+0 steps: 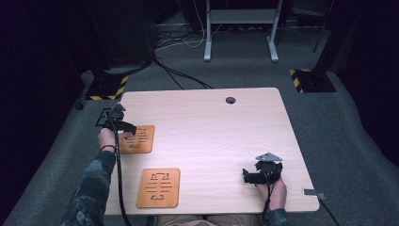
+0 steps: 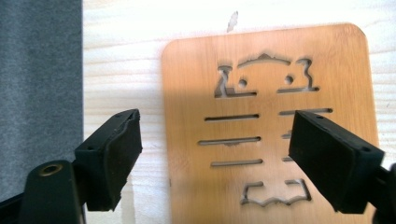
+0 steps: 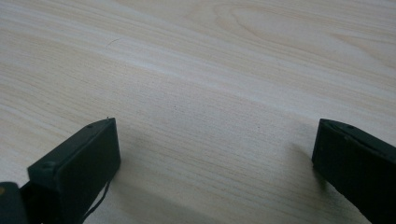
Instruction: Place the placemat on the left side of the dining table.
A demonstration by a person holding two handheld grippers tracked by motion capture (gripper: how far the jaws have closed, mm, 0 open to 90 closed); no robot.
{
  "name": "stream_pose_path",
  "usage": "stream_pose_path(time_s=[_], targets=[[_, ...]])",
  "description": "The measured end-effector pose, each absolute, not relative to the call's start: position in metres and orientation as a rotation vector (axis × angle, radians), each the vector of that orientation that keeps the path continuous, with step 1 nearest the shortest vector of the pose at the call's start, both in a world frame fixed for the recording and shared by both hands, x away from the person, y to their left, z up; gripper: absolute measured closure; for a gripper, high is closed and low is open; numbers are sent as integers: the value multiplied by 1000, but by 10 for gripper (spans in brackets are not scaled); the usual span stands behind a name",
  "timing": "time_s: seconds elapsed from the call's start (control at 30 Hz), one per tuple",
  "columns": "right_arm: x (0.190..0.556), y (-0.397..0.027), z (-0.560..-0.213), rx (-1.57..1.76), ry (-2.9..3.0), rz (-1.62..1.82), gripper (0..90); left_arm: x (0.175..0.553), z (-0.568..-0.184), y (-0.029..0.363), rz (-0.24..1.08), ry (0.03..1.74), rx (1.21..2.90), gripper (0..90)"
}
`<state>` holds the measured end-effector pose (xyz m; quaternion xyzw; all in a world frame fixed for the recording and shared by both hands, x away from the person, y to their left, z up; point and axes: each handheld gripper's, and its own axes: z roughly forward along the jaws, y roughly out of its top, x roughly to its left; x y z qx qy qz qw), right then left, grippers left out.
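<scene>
The left claw (image 2: 215, 154) stands wide open above the wooden coaster (image 2: 271, 126), which lies flat on the table (image 2: 121, 70) near its left edge, gripped by nothing.

My high view has the table (image 1: 211, 136) lit bright while the room around it goes near black. Both gripper views look soft, and the jaws throw faint shadows on the wood.
</scene>
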<state>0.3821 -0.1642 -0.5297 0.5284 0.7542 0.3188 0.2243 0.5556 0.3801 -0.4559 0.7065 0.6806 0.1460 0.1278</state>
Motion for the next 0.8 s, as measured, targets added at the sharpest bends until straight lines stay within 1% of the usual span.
stream_pose_path(time_s=[0.2, 0.3, 0.37, 0.47, 0.5, 0.53, 0.6, 0.8], targets=[[382, -164, -530, 1458, 2081, 880, 2, 549, -453, 384, 391, 1947, 2013, 146], [382, -164, -530, 1459, 2080, 880, 2, 543, -454, 384, 407, 1926, 1996, 143], [382, -164, -530, 1458, 2081, 880, 2, 538, -456, 382, 428, 1904, 2020, 142], [382, -164, -530, 1457, 2082, 880, 3, 532, -460, 382, 406, 1892, 2008, 128], [382, -164, -530, 1455, 2084, 879, 3, 526, -462, 385, 388, 1884, 1965, 124], [382, -164, -530, 1455, 2084, 879, 3, 523, -462, 385, 409, 1865, 1975, 125], [382, -164, -530, 1455, 2084, 879, 3, 516, -463, 386, 380, 1860, 1936, 120], [382, -164, -530, 1456, 2084, 880, 4, 497, -466, 391, 401, 1798, 1919, 112]])
